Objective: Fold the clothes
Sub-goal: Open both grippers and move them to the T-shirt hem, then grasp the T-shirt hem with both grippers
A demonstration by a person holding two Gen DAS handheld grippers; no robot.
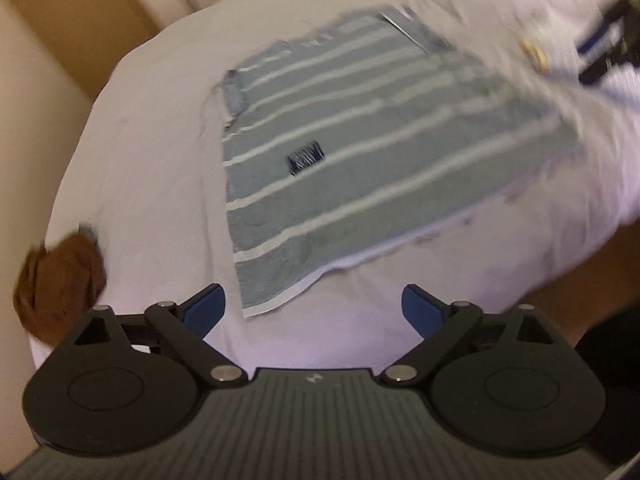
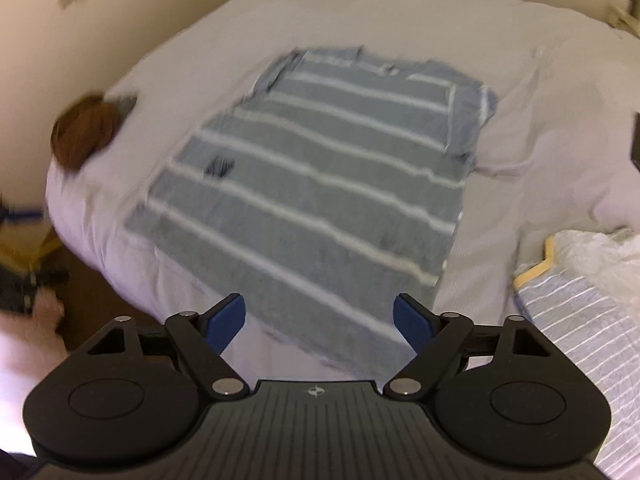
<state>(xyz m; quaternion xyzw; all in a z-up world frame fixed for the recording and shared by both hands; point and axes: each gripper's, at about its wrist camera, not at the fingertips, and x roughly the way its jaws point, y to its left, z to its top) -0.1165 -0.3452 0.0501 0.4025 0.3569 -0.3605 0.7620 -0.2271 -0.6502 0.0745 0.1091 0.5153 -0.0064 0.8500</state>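
A grey-blue T-shirt with white stripes [image 1: 352, 152] lies flat on a white-covered bed [image 1: 152, 160], a small dark patch on its chest. My left gripper [image 1: 314, 312] hovers open just over the shirt's near hem corner, nothing between its blue pads. In the right wrist view the same shirt [image 2: 320, 192] spreads out ahead, its sleeves folded in near the top. My right gripper [image 2: 320, 322] is open above the bottom hem, with cloth below the gap but not pinched. The other gripper shows blurred at the top right of the left wrist view.
A brown bundle [image 1: 60, 280] sits at the bed's left edge, also seen as the brown bundle [image 2: 86, 132]. Another striped garment with pale yellow trim [image 2: 580, 312] lies at the right. A beige wall [image 2: 80, 40] borders the bed. A hand [image 2: 36, 328] appears at lower left.
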